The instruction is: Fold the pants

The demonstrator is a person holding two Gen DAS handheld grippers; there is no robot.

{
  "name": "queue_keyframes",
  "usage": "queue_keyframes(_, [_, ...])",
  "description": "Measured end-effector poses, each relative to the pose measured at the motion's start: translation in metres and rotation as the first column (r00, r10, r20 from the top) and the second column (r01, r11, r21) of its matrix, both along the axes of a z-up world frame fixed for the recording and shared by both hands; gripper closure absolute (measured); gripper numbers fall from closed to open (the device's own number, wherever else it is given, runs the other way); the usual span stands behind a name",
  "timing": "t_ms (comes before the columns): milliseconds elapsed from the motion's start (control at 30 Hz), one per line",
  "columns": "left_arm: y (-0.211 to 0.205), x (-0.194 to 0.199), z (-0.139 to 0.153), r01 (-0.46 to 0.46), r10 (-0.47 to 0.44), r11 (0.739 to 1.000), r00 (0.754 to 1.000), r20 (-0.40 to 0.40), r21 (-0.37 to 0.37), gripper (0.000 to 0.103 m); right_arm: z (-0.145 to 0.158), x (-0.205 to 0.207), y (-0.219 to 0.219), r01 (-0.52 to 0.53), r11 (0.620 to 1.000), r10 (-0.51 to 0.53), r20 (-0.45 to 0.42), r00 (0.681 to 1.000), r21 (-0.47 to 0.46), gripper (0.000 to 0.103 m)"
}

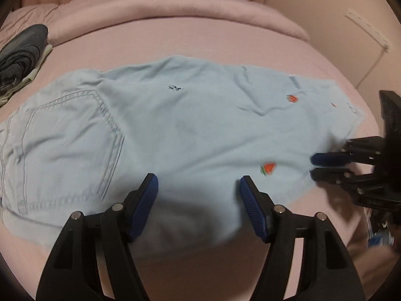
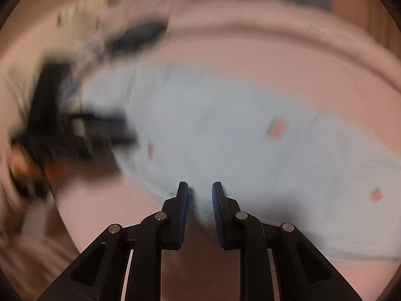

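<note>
Light blue pants (image 1: pixel 175 125) with small red fruit patches lie flat across the pink bed (image 1: pixel 200 42), the back pocket (image 1: pixel 67 145) to the left. My left gripper (image 1: pixel 198 185) is open and hovers over the pants' near edge with nothing between its fingers. My right gripper (image 1: pixel 313 166) comes in from the right at the hem, its jaws narrow. In the blurred right wrist view the right gripper (image 2: pixel 200 186) shows a small gap over the edge of the pants (image 2: pixel 238 138), and no cloth looks pinched. The left gripper (image 2: pixel 75 135) is a dark smear at the left.
A stack of dark folded clothes (image 1: pixel 22 55) lies at the bed's far left. A rolled pink duvet (image 1: pixel 175 7) runs along the back. A white power strip (image 1: pixel 368 27) and its cable hang on the wall to the right.
</note>
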State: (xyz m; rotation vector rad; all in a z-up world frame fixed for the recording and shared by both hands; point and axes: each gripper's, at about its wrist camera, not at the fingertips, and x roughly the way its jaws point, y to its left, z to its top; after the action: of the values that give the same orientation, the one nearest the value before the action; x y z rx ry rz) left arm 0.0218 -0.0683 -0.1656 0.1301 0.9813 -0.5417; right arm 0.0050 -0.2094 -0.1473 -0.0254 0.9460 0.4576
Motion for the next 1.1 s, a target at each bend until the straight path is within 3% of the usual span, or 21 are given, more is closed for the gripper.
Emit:
queue_keyframes(33, [0.003, -0.004, 0.002, 0.009, -0.009, 1.000, 1.000, 0.003, -0.002, 0.035, 0.003, -0.013, 0.001, -0.009, 1.000, 0.010, 0.064, 0.998, -0.007, 0.080])
queue_keyframes(167, [0.023, 0.000, 0.014, 0.000, -0.001, 0.999, 1.000, -0.009, -0.037, 0.035, 0.022, -0.010, -0.010, -0.068, 0.996, 0.071, -0.051, 0.996, 0.049, 0.080])
queue_keyframes(233, [0.035, 0.007, 0.025, -0.032, 0.033, 0.999, 0.999, 0.028, -0.044, 0.035, 0.029, -0.013, -0.025, -0.062, 0.991, 0.068, -0.048, 0.997, 0.115, 0.080])
queue_keyframes(367, [0.069, 0.036, 0.043, -0.163, 0.170, 0.984, 0.980, 0.105, -0.073, 0.035, 0.050, 0.028, -0.030, -0.016, 0.944, 0.024, -0.021, 0.999, 0.331, 0.063])
queue_keyframes(433, [0.089, 0.047, 0.046, -0.230, 0.238, 0.970, 0.965, 0.106, -0.084, 0.035, 0.056, 0.068, -0.022, 0.007, 0.903, 0.015, -0.046, 0.999, 0.429, 0.063])
queue_keyframes(500, [0.111, 0.055, 0.041, -0.297, 0.303, 0.952, 0.949, 0.089, -0.076, 0.035, 0.058, 0.099, -0.011, 0.017, 0.890, 0.014, -0.063, 0.998, 0.455, 0.063])
queue_keyframes(567, [0.126, 0.059, 0.029, -0.339, 0.342, 0.939, 0.938, 0.052, -0.050, 0.036, 0.050, 0.136, 0.007, 0.045, 0.893, 0.011, -0.121, 0.993, 0.447, 0.063])
queue_keyframes(633, [0.138, 0.049, 0.017, -0.325, 0.326, 0.944, 0.945, 0.020, -0.065, 0.040, 0.039, 0.165, 0.023, 0.055, 0.909, 0.025, -0.186, 0.982, 0.413, 0.063])
queue_keyframes(700, [0.137, 0.036, 0.013, -0.299, 0.300, 0.954, 0.953, 0.040, -0.027, 0.044, 0.027, 0.183, 0.037, 0.028, 0.931, 0.068, -0.250, 0.966, 0.363, 0.063])
queue_keyframes(800, [0.138, 0.022, 0.007, -0.278, 0.278, 0.961, 0.959, 0.052, -0.005, 0.044, 0.010, 0.191, 0.050, -0.017, 0.933, 0.160, -0.375, 0.913, 0.358, 0.068])
queue_keyframes(833, [0.140, 0.020, 0.006, -0.278, 0.278, 0.961, 0.959, 0.051, -0.015, 0.044, 0.006, 0.192, 0.055, -0.039, 0.939, 0.176, -0.382, 0.907, 0.341, 0.084])
queue_keyframes(867, [0.146, 0.017, 0.007, -0.277, 0.278, 0.961, 0.959, 0.049, -0.023, 0.044, 0.006, 0.193, 0.059, -0.065, 0.947, 0.189, -0.382, 0.905, 0.315, 0.093])
queue_keyframes(1000, [0.149, 0.020, 0.004, -0.265, 0.267, 0.964, 0.963, 0.046, -0.033, 0.044, 0.022, 0.204, 0.054, -0.049, 0.959, 0.134, -0.296, 0.946, 0.280, 0.095])
queue_keyframes(1067, [0.148, 0.017, 0.002, -0.260, 0.261, 0.965, 0.964, 0.056, -0.024, 0.044, 0.007, 0.215, 0.044, 0.008, 0.958, 0.093, -0.338, 0.937, 0.286, 0.095])
queue_keyframes(1100, [0.146, 0.017, 0.004, -0.259, 0.259, 0.966, 0.964, 0.061, -0.020, 0.044, 0.000, 0.221, 0.059, 0.005, 0.969, 0.081, -0.340, 0.937, 0.245, 0.095])
